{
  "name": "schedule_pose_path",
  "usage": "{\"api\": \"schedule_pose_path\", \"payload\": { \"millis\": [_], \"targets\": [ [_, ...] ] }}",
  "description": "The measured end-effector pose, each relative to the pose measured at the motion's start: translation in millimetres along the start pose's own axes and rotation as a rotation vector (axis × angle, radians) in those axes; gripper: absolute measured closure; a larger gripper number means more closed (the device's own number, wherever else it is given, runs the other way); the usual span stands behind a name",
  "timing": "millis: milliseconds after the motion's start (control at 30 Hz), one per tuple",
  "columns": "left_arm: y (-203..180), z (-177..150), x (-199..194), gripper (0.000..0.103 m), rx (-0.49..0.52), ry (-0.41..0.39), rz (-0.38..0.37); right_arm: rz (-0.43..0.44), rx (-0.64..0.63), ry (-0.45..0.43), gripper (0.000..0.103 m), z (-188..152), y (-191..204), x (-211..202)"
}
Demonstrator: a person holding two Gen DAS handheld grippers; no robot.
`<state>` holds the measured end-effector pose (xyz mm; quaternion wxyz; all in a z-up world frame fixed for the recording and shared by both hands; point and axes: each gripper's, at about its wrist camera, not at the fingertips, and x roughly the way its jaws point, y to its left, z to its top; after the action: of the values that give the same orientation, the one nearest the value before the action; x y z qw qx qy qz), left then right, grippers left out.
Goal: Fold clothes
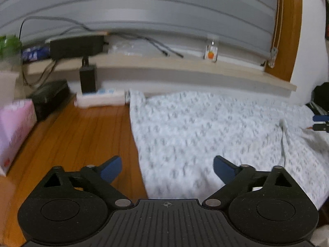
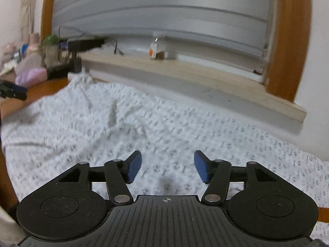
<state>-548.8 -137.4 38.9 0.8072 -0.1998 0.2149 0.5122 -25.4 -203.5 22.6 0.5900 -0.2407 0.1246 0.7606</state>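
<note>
A pale blue garment (image 1: 216, 127) with a small grey print lies spread flat on the wooden table (image 1: 78, 135). My left gripper (image 1: 167, 169) hovers open over its left edge, one blue pad over bare wood, the other over cloth. In the right wrist view the same garment (image 2: 164, 131) fills the lower half, with a few soft creases at its left. My right gripper (image 2: 167, 165) is open above the cloth, nothing between its pads. The right gripper's tip (image 1: 320, 122) shows at the far right of the left view, and the left gripper's tip (image 2: 14, 91) at the far left of the right view.
A pink tissue box (image 1: 14, 131) stands at the table's left. A white power strip (image 1: 100, 99) with a black adapter (image 1: 88, 78) lies at the back, by a black box (image 1: 51, 96). A window sill (image 1: 185, 68) carries a small bottle (image 1: 211, 52) and cables.
</note>
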Motion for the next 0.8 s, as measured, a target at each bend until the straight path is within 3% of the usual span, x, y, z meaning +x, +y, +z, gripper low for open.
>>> {"api": "schedule_pose_path", "payload": {
  "millis": [33, 100, 200, 267, 300, 333, 367, 533, 667, 767, 800],
  "targets": [
    [0.1, -3.8, 0.8, 0.029, 0.001, 0.015, -0.004, 0.002, 0.001, 0.011, 0.045, -2.8, 2.3, 4.5],
    [0.9, -7.4, 3.3, 0.044, 0.002, 0.028, -0.009, 0.016, 0.021, 0.025, 0.045, -7.3, 4.4, 11.6],
    [2.5, -9.3, 7.6, 0.046, 0.004, 0.03, -0.017, 0.035, 0.03, 0.03, 0.045, -13.2, 8.1, 13.7],
    [3.5, -10.6, 10.5, 0.054, 0.005, 0.032, -0.022, 0.046, 0.032, 0.027, 0.045, -16.2, 9.9, 12.0],
    [4.0, -11.3, 11.9, 0.084, 0.006, 0.033, -0.025, 0.051, 0.033, 0.026, 0.045, -17.4, 10.6, 10.6],
    [4.5, -11.9, 13.4, 0.095, 0.007, 0.034, -0.027, 0.056, 0.034, 0.024, 0.045, -18.2, 11.6, 10.4],
    [5.0, -12.6, 14.8, 0.096, 0.007, 0.034, -0.03, 0.06, 0.032, 0.025, 0.045, -18.6, 12.8, 11.6],
    [20.2, 11.9, 5.9, 0.092, -0.002, -0.021, 0.036, 0.061, 0.04, 0.039, 0.045, -23.6, 11.2, 15.9],
    [23.2, 16.3, 16.3, 0.077, 0.045, 0.071, 0.099, 0.067, 0.067, 0.042, 0.045, -27.5, 7.9, 18.6],
    [18.0, 12.0, 16.3, 0.046, 0.058, 0.068, 0.146, 0.069, 0.059, 0.041, 0.045, -26.4, 11.1, 16.0],
    [16.0, 11.0, 14.9, 0.03, 0.057, 0.057, 0.156, 0.067, 0.051, 0.04, 0.044, -25.5, 12.9, 14.7]
  ]
}}
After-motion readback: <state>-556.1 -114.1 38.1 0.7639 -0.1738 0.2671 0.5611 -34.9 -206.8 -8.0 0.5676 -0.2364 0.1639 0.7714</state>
